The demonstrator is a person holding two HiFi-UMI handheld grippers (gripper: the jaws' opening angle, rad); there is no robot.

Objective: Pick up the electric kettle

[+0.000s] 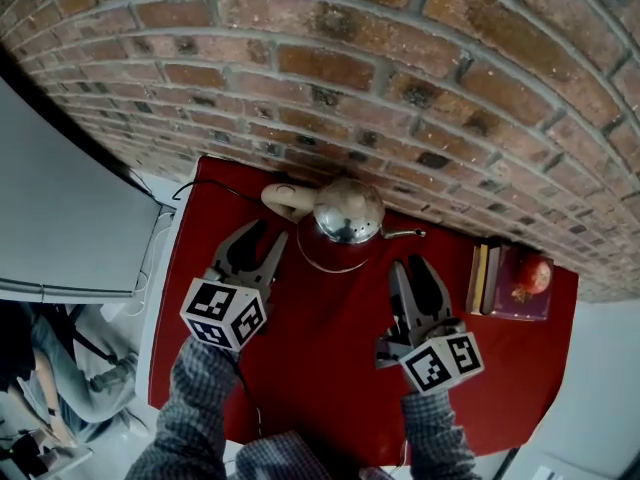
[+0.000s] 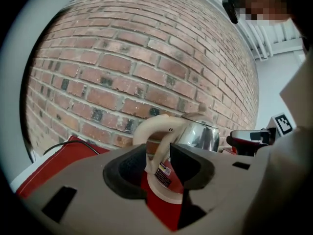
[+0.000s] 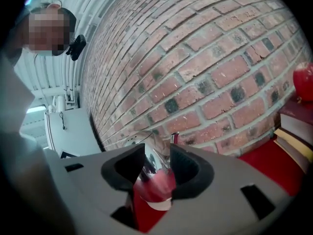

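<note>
Your left tongs [image 1: 268, 233] and right tongs [image 1: 407, 266] are both wide open and hold nothing. The kettle [image 1: 348, 211] sits on the red desk [image 1: 320, 368] just ahead, between the two tongs, by the brick wall [image 1: 400, 68]. It is round, shiny and silver, with a cream handle [image 1: 285, 200] near your left tongs.

The red table [image 1: 330, 368] carries the electric kettle [image 1: 347, 213] at 12 o'clock, near its far edge. Some books [image 1: 500, 283] lie at 2 o'clock.
</note>
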